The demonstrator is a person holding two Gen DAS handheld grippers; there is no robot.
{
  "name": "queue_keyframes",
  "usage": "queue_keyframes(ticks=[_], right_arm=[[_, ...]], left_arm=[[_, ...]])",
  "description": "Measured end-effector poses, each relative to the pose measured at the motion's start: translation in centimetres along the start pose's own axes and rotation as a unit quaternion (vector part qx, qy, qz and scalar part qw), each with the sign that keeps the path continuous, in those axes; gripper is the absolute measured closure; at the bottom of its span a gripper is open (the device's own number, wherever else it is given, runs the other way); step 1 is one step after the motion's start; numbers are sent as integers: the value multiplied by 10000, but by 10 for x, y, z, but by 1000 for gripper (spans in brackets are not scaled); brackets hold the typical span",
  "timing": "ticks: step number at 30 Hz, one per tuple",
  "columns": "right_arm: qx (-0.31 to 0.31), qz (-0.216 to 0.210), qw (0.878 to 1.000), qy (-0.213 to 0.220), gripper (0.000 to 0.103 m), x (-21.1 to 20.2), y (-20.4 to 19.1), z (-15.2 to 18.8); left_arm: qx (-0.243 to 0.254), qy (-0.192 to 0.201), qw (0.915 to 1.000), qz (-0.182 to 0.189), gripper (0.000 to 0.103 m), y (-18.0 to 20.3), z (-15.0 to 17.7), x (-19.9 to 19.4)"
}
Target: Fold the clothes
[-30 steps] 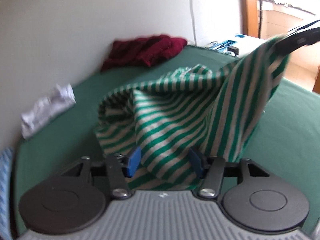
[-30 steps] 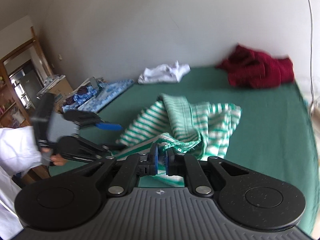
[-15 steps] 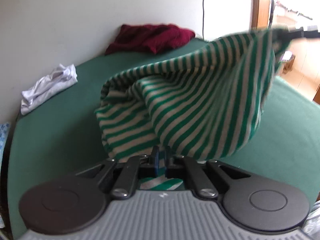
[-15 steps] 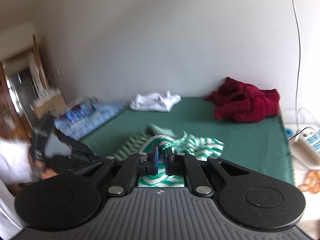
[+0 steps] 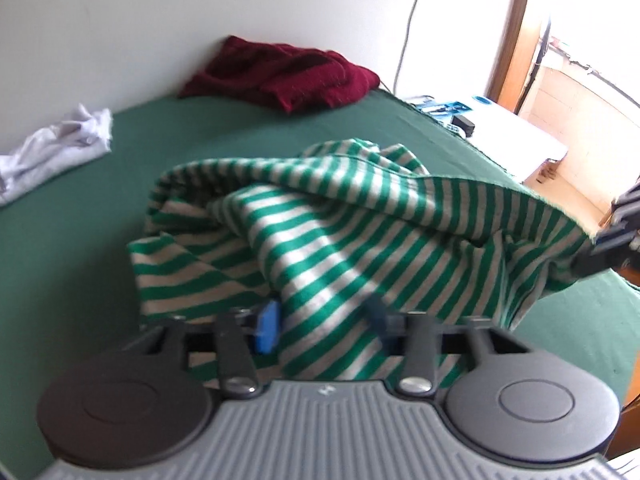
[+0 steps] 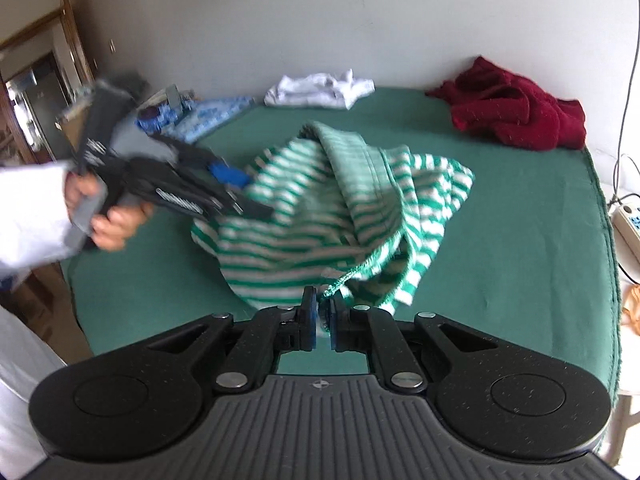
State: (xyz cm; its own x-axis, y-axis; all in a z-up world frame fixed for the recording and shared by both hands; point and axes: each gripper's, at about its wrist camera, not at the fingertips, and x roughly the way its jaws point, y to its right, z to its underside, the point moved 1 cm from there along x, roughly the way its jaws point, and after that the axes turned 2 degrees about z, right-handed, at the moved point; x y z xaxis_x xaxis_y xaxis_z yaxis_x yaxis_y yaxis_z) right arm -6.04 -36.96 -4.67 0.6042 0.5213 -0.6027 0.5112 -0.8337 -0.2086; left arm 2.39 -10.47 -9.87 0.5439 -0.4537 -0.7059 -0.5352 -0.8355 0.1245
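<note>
A green-and-white striped garment (image 5: pixel 360 240) hangs bunched over the green-covered table (image 5: pixel 80 220). My left gripper (image 5: pixel 323 322) is open, its blue pads spread wide, and a fold of the striped cloth drapes between them. My right gripper (image 6: pixel 322 314) is shut on a stitched edge of the striped garment (image 6: pixel 320 208). In the left wrist view the right gripper (image 5: pixel 600 244) holds the cloth's far right corner taut. In the right wrist view a hand (image 6: pixel 104 216) holds the left gripper (image 6: pixel 246 194) at the garment's left side.
A maroon sweater (image 6: pixel 516 108) lies heaped at the back by the wall. A crumpled white garment (image 6: pixel 320 88) and a blue patterned cloth (image 6: pixel 212 114) lie at the back left. A power strip (image 6: pixel 628 224) sits past the table's right edge (image 6: pixel 600 200).
My left gripper, shut on the striped cloth half a second ago, now stands open with cloth between its pads. The right gripper has dropped lower with its corner, and the garment has sagged.
</note>
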Motion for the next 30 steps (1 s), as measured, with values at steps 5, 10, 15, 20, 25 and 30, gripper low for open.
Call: queue_keyframes(ticks=[5, 10, 15, 20, 25, 30], right_arm=[[812, -232, 9930, 830, 98, -28, 14, -25], [1840, -766, 9605, 1940, 98, -59, 39, -47], [1551, -115, 9833, 947, 100, -33, 36, -33], [968, 220, 9949, 181, 83, 19, 19, -45], [1288, -274, 9905, 393, 68, 104, 23, -109], [1597, -1, 9867, -300, 63, 205, 53, -139]], left_arm=[[-410, 171, 9986, 277, 102, -14, 1, -9], [-338, 287, 9989, 166, 102, -16, 14, -29], [-206, 323, 9993, -13, 102, -15, 21, -36], [-205, 215, 9995, 98, 102, -14, 25, -25], [-32, 219, 9997, 65, 102, -11, 31, -21], [141, 218, 9997, 17, 102, -8, 33, -19]])
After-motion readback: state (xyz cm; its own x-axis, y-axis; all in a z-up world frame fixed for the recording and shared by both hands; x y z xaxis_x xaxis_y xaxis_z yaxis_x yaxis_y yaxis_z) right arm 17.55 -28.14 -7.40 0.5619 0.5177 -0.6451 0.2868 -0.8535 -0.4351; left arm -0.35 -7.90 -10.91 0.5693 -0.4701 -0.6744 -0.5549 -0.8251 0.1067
